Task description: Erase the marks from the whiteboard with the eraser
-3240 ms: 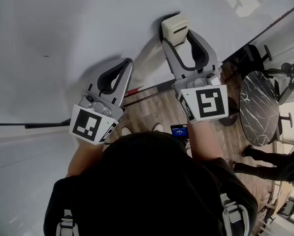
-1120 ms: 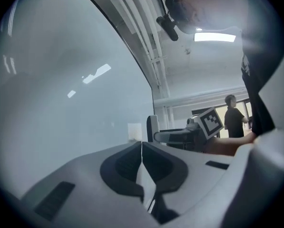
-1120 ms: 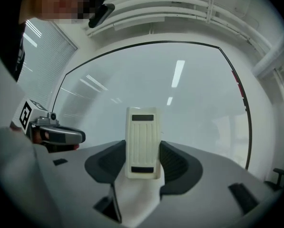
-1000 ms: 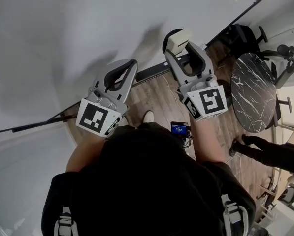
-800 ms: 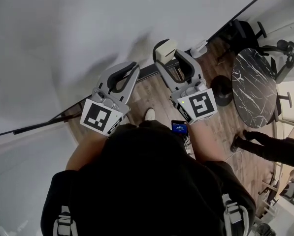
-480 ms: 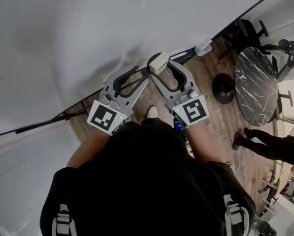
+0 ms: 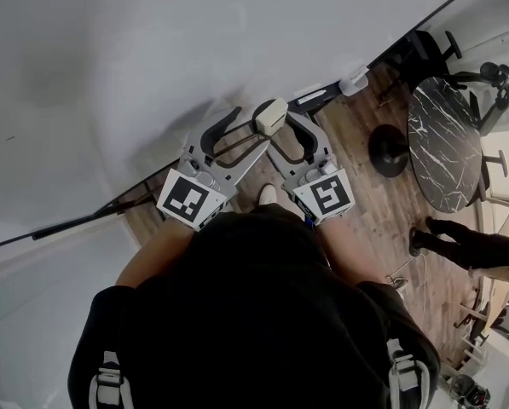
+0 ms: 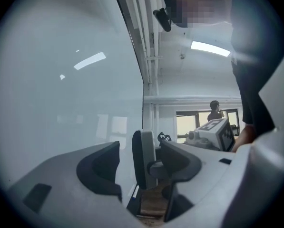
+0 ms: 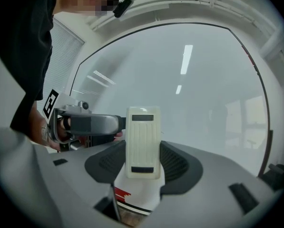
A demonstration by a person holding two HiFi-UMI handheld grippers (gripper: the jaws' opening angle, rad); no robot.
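Both grippers have come down from higher on the board to its bottom edge and drawn together, and the left gripper's [image 8: 142,161] jaws have just been opening. They now stand wide apart with the eraser [image 9: 142,137] edge-on between them, and a gap shows on the board side, so they do not press it. The right gripper [image 9: 143,164] is clamped on the eraser's long sides, its ribbed cream back facing the camera. The whiteboard [image 7: 152,49] is pale, glossy and almost bare, with ceiling lights mirrored in it and one short dark mark [image 7: 11,137] far to the left. Below its dark frame lies a wooden floor [image 7: 365,186] with a round black marble table [image 7: 446,143], an office chair [image 7: 437,49] and another person's legs [image 7: 471,250].
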